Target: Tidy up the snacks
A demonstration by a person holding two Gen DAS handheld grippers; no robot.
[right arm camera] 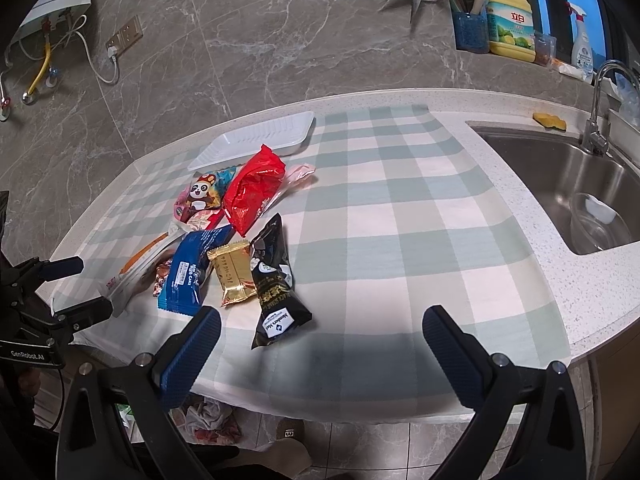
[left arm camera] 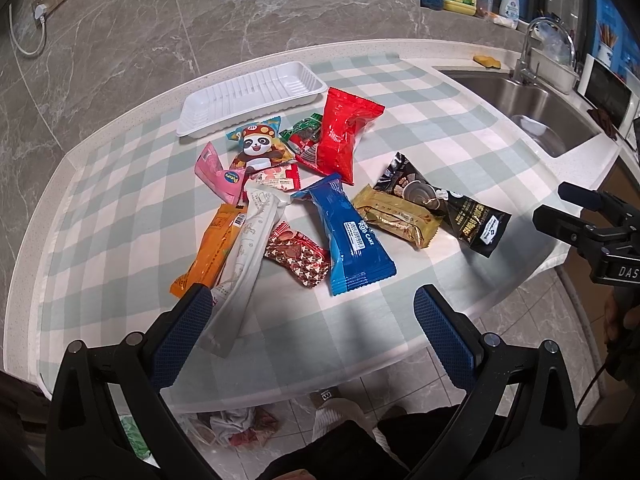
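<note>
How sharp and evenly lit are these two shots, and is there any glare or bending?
Left wrist view: sharp, soft even light, glare on the red packet, counter edge bowed by the fisheye. Right wrist view: equally sharp, dark shadow on the checked cloth between the open fingers, dark corner vignetting.

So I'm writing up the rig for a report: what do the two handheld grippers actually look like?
Both match: black angular frames with silver bolts, and fingers faced with dark blue textured pads. The left gripper shows white "GenRobot.AI" lettering on its body in the right wrist view; the right gripper shows "DAS..." in the left wrist view. A thin black cable hangs below each body.
</note>
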